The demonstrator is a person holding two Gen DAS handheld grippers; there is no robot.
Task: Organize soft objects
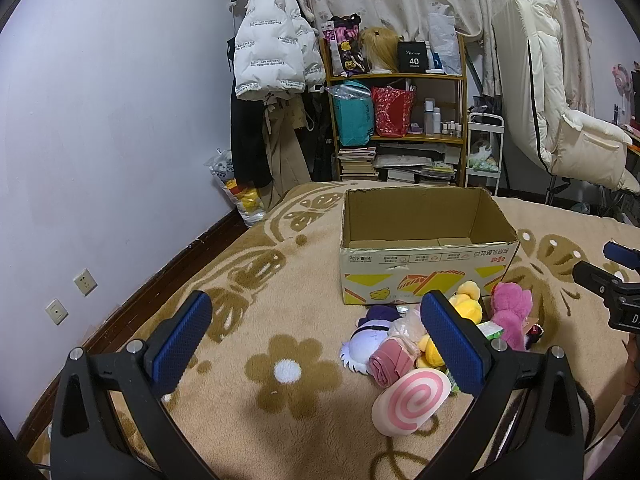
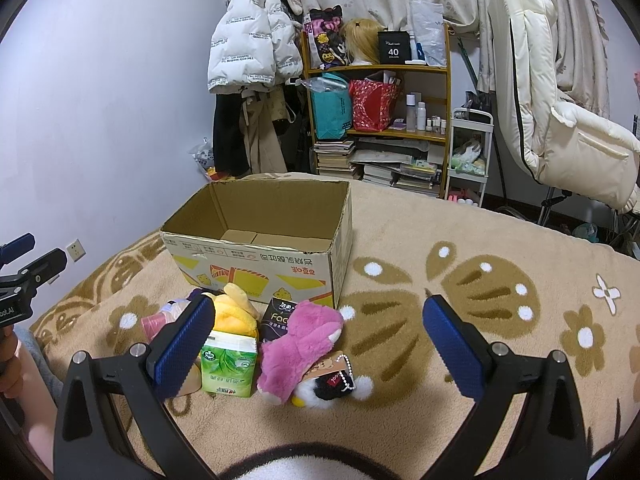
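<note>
- Corrugated brown card forms the landmark: an open cardboard box stands upright on the beige fleece blanket, its flaps gone and its floor bare, which suits it as the place where the soft things are probably meant to go.
- The soft objects lie heaped on the blanket just in front of the box's printed near wall, so each trip into it should be short.
- In that heap, the pink plush lies on its side in front of the box's near right corner, and a small black-and-white toy touches its lower end.
- A yellow plush sits against the box's near wall, with a green tissue pack in front of it and a dark tissue pack beside it.
- A pink spiral cushion lies farthest out from the box, next to a purple-and-white plush.
- The left gripper hangs over bare blanket in front of the box's left half, fingers spread wide and holding nothing.
- The right gripper hovers in front of the box's right corner, likewise spread and empty, with the pink plush between its fingers in view, so that toy looks like the likely first pick.
</note>
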